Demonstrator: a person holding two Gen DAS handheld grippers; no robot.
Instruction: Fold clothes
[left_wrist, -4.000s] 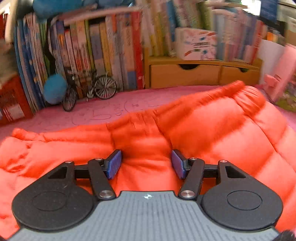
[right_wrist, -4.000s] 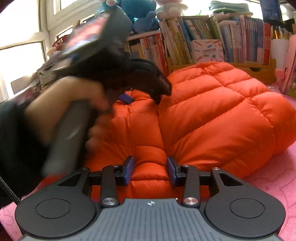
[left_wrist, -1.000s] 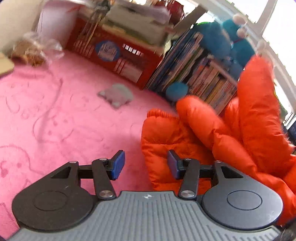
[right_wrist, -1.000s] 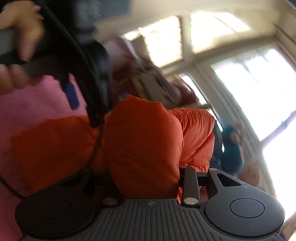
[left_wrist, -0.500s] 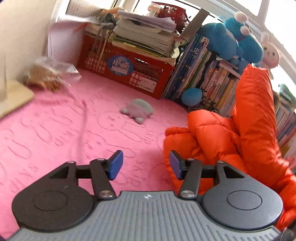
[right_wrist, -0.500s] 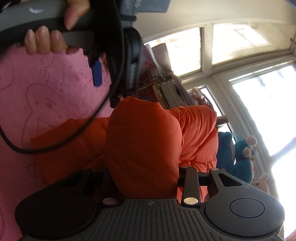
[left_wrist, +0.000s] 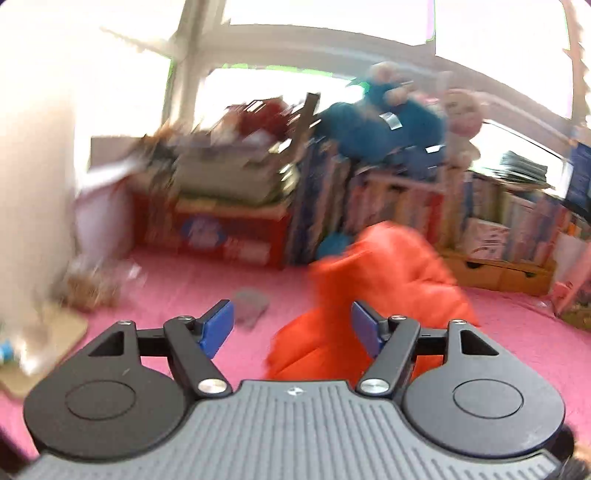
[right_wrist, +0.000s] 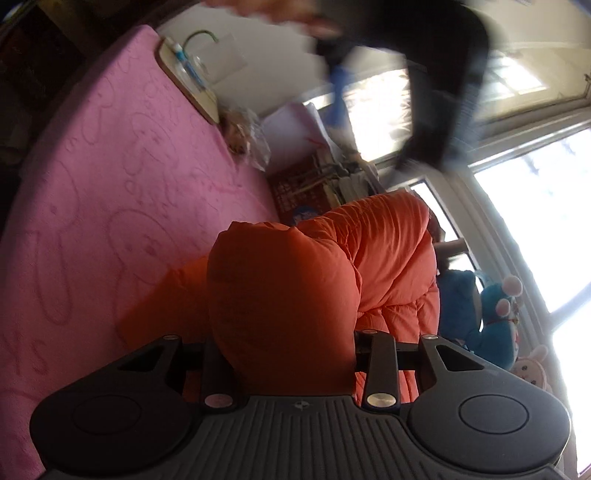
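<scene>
A puffy orange down jacket (left_wrist: 388, 280) lies bunched on the pink mat (left_wrist: 177, 291), beyond and to the right of my left gripper (left_wrist: 291, 325). That gripper's jaws are opening; nothing is pressed between its blue pads (left_wrist: 218, 325), and it hangs above the mat. In the right wrist view a thick fold of the jacket (right_wrist: 280, 295) fills my right gripper (right_wrist: 284, 347), which is shut on it; the cloth hides its fingertips. The left gripper (right_wrist: 424, 74) appears there as a dark blur high above the jacket, held by a hand.
Bookshelves (left_wrist: 406, 206) with blue plush toys (left_wrist: 380, 125) line the far side below bright windows. A red crate (left_wrist: 221, 236) under stacked papers, a small grey toy (left_wrist: 251, 301), a plastic bag (right_wrist: 251, 140) and a wooden board (right_wrist: 184, 81) lie around the mat.
My left gripper has risen, rolled level and spread its jaws wider, away from the jacket. My right gripper keeps its hold on the orange fold and has shifted slightly.
</scene>
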